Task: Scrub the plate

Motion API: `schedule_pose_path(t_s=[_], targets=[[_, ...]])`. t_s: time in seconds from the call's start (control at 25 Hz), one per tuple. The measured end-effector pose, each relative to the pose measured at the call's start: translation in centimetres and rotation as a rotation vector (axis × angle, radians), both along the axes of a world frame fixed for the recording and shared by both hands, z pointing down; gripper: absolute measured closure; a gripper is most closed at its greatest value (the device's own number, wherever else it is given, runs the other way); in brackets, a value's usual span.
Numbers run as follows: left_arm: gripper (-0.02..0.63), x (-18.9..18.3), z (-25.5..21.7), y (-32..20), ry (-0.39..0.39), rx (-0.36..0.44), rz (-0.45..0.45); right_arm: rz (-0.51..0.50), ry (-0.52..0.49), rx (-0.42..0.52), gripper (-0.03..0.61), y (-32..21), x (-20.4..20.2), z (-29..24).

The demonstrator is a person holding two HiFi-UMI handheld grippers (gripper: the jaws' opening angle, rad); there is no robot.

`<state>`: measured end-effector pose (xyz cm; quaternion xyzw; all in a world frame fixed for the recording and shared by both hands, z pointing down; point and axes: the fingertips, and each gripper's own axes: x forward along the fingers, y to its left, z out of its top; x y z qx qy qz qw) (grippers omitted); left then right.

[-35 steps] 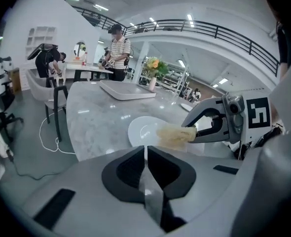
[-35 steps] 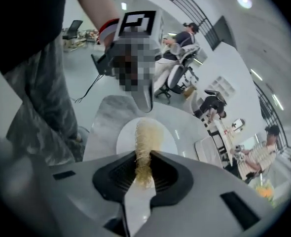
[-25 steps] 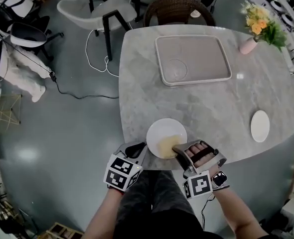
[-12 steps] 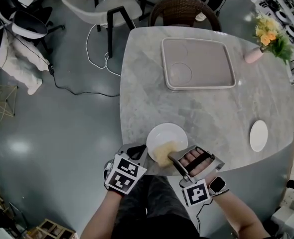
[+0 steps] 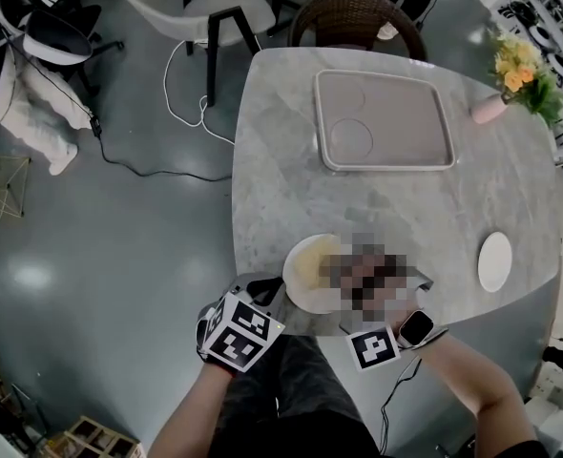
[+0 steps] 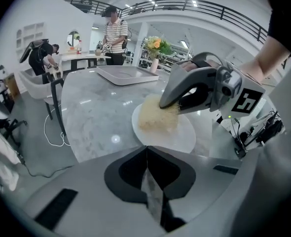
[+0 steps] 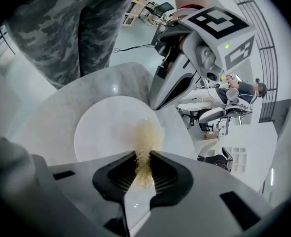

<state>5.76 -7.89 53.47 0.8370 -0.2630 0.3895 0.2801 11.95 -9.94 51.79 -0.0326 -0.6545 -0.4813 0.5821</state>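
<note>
plate (image 5: pixel 303 301): flat at near edge of table (image 5: pixel 377 208), round, no long axis | left gripper (image 6: pixel 146 167): jaws closed on its near-left rim | right gripper (image 7: pixel 143 167): jaws clamped on yellow scrub pad (image 7: pixel 146 139), pressed on plate; bare face lies nearward of pad | writing: none legible, only square markers

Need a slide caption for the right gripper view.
Right gripper holds a yellow scrub pad on a white plate; left gripper grips its rim.
</note>
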Motion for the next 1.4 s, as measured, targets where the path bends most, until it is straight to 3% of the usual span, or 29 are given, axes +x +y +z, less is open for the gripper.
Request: schedule_pose_path(t_s=[0.28,0.48,0.72,1.08,1.4], targets=[[0.601,-0.3,0.5,0.9,-0.026,-0.008,0.009,0.012,0.088,-0.035,0.506,1.8,3.8,0.8],[0.601,-0.4,0.5,0.9,-0.017,-0.008,0.009,-0.001,0.093,-0.068,0.506,4.4,4.6,0.8],[0.601,-0.4,0.5,0.8,-0.004,-0.005,0.018,-0.101,0.081,-0.096,0.506,6.6,2.1,0.8],[0.601,-0.4,0.5,0.8,-0.007,-0.004,0.014,-0.28,0.118,-0.02,0.506,3.9,-1.3,0.6],[0.601,-0.4,0.5,0.9,-0.004,-0.004,0.032,-0.206,0.095,0.005,0.506,0.7,-2.5,0.6]])
